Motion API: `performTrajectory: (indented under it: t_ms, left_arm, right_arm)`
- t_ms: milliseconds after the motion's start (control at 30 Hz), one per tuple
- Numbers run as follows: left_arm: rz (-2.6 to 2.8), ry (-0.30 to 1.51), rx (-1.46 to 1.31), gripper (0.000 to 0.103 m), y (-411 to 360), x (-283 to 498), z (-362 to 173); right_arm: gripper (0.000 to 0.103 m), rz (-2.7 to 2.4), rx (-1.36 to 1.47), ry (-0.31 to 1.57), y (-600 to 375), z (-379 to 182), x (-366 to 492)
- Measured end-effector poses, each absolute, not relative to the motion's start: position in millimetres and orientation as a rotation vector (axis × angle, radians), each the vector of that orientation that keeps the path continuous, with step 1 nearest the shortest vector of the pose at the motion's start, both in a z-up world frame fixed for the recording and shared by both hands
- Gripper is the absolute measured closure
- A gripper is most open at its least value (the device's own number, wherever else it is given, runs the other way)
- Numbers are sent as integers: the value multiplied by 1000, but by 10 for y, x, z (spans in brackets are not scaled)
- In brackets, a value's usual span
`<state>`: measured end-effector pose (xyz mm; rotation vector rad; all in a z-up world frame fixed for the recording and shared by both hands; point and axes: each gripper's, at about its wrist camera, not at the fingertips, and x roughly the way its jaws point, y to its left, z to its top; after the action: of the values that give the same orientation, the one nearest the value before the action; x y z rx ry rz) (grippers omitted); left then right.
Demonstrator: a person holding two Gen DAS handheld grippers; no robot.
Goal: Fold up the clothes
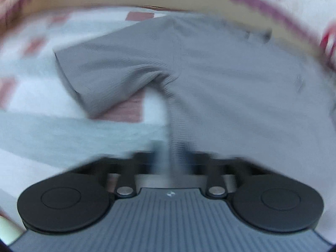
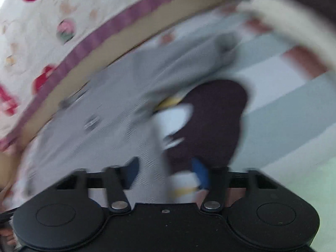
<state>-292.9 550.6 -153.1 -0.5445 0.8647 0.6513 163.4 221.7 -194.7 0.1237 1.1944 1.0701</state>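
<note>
On the checked bedcover (image 1: 63, 130), a grey shirt (image 1: 210, 73) is spread.
Its side edge is pinched in the closed left claw (image 1: 168, 153); grey fabric is held between the right claw (image 2: 166, 168) fingers, clamped on it.

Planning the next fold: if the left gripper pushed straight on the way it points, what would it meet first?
Probably the grey shirt itself: the left gripper looks shut on its edge, and the bunched underarm lies ahead.

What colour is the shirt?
Plain grey, with a fine ribbed knit. The shirt shows best in the left wrist view.
</note>
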Motion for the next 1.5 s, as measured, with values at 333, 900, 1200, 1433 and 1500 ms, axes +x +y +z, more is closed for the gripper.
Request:
performTrajectory:
  t_ms: [333, 900, 1200, 1433, 1500]
  left_arm:
    - [603, 782, -764, 85, 5618, -3107, -1550]
    - [482, 683, -707, 103, 5542, -2970, -1399]
    - [575, 818, -687, 61, 5613, -3085, -1530]
    - [525, 974, -589, 41, 5230, -2961, -1609]
    - [551, 956, -621, 38, 5240, -2966, -1609]
  right_arm:
    - [87, 1238, 225, 1179, 2128, -1907, 1565]
    - [73, 1314, 326, 1448, 2338, -2188, 1670]
    - [95, 1303, 442, 1180, 2228, -1808, 1813]
    - [95, 1267, 330, 1125, 2211, -1759, 1787]
    - [95, 1260, 317, 1134, 2228, -1809, 1799]
